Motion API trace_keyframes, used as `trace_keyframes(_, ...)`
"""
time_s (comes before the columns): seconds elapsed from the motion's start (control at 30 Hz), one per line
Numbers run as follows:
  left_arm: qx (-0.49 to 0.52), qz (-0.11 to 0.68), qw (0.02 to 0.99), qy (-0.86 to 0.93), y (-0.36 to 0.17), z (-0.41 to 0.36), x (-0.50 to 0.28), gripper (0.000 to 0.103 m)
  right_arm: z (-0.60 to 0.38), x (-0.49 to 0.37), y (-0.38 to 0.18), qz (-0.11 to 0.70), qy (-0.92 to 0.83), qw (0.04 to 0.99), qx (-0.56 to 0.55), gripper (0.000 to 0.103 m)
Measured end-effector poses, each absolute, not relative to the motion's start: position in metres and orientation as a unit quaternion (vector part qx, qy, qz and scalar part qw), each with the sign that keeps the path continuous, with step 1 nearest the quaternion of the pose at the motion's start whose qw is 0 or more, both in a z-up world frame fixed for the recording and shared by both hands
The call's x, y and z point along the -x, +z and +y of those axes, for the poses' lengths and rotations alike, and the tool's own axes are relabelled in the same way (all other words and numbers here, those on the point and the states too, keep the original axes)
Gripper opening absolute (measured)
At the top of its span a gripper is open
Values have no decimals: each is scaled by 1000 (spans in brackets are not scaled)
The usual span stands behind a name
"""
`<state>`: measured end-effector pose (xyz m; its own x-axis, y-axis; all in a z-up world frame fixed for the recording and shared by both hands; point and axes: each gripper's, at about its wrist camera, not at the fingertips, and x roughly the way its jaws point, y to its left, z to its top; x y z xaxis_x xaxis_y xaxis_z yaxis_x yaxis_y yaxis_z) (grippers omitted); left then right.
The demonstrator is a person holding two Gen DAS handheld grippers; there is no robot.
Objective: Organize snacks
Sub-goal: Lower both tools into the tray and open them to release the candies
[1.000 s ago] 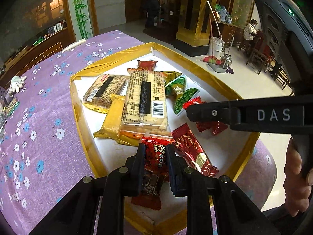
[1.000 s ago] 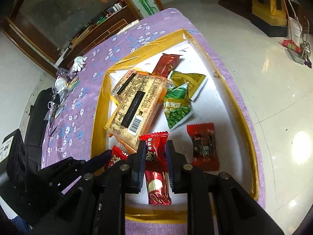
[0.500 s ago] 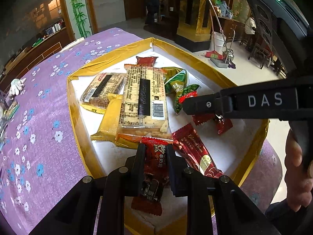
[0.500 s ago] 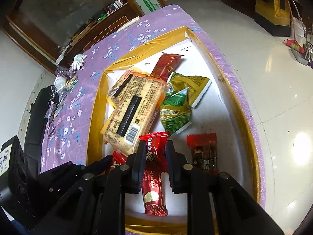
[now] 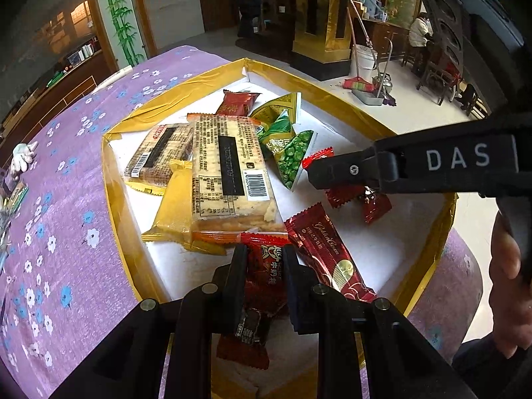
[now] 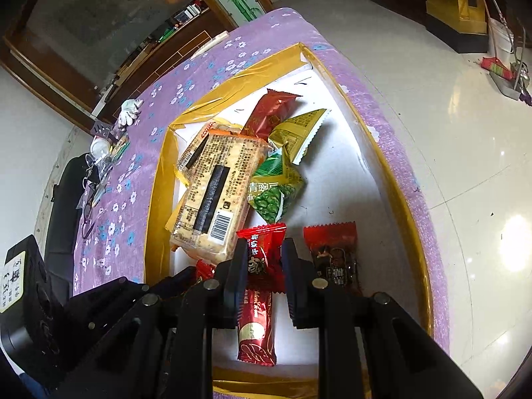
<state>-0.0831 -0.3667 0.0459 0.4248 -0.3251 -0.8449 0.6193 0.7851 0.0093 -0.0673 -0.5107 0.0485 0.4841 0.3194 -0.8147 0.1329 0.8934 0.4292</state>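
Observation:
My left gripper [image 5: 262, 259] is shut on a red candy [image 5: 266, 279] just above the near end of a white tray with a gold rim [image 5: 109, 173]. My right gripper [image 6: 264, 252] is shut on another red candy [image 6: 261, 237] over the same tray [image 6: 399, 199]. In the left wrist view the right gripper [image 5: 332, 173] reaches in from the right, a red wrapper corner showing at its tip. The tray holds cracker packs [image 5: 229, 169], green pea packs [image 6: 276, 193], a long dark red bar [image 6: 256, 329] and a loose red candy [image 6: 335, 259].
The tray lies on a purple flowered tablecloth [image 5: 60, 199] close to the table's right edge, with shiny floor [image 6: 449, 99] beyond. Small clutter [image 6: 103, 153] sits on the table's far left. A person's hand [image 5: 505, 282] grips the right tool.
Both grippers stay shut on their candies. The views have shifted only slightly, so a little more of the tray shows.

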Motion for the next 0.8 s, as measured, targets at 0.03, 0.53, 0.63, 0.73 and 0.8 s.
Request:
trace_keyframes(0.03,-162,454,828,-285,46,-367,83,21,-511,68,49,504,56,832,-224,21)
trace_keyframes(0.53,-157,452,831,-282,50,-364,86,40,-512,92,73,471,42,853,-222,21)
trace_keyframes(0.63,-150,449,836,-278,53,-360,86,46,-513,100,77,462,31,858,-221,27)
trace_keyframes(0.73,-149,448,836,-278,55,-358,87,56,-516,106,78,458,21,859,-228,29)
trace_keyframes(0.8,-150,445,838,-277,56,-356,88,61,-517,111,78,456,14,859,-233,29)
